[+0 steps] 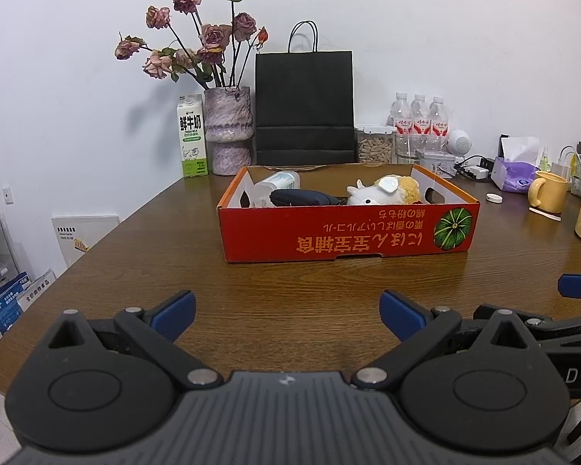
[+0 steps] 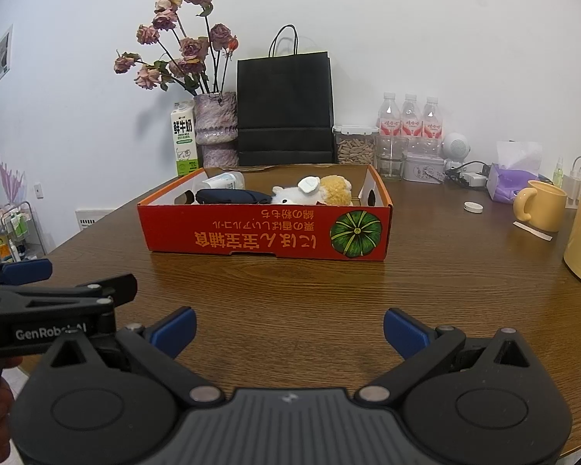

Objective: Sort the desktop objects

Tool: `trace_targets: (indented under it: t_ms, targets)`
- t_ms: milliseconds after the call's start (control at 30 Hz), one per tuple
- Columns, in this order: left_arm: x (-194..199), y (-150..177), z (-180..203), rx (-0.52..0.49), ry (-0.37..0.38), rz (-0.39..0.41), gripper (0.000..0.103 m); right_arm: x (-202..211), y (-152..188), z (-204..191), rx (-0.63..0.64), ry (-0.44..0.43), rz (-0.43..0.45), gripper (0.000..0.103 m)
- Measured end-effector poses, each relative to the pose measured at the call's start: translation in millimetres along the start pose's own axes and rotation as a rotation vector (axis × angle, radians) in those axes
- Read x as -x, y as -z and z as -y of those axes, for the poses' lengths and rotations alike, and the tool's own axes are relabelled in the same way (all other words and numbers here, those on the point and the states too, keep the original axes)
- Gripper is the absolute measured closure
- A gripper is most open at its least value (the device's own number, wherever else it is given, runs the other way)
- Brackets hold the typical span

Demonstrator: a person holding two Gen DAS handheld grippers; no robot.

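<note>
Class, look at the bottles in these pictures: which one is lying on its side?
The white bottle inside the red box lies on its side; the three water bottles by the wall stand upright.

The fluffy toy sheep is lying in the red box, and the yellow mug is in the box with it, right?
Not quite. The toy sheep does lie in the red box, but the yellow mug stands outside it, on the table to the right. The right wrist view shows this.
</note>
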State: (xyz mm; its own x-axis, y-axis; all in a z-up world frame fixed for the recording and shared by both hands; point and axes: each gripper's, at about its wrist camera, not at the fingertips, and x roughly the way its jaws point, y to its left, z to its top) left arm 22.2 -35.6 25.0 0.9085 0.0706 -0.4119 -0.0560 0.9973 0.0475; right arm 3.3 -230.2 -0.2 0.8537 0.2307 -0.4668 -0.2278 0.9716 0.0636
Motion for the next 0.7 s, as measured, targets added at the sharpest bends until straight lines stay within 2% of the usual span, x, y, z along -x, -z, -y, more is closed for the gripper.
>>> trace_targets:
  t_ms: [700]
  targets:
    - [0.8, -1.1, -0.1, -0.003, -0.002, 0.003, 0.000, 0.7, -1.6, 0.2, 0.001, 0.004, 0.001, 0.000]
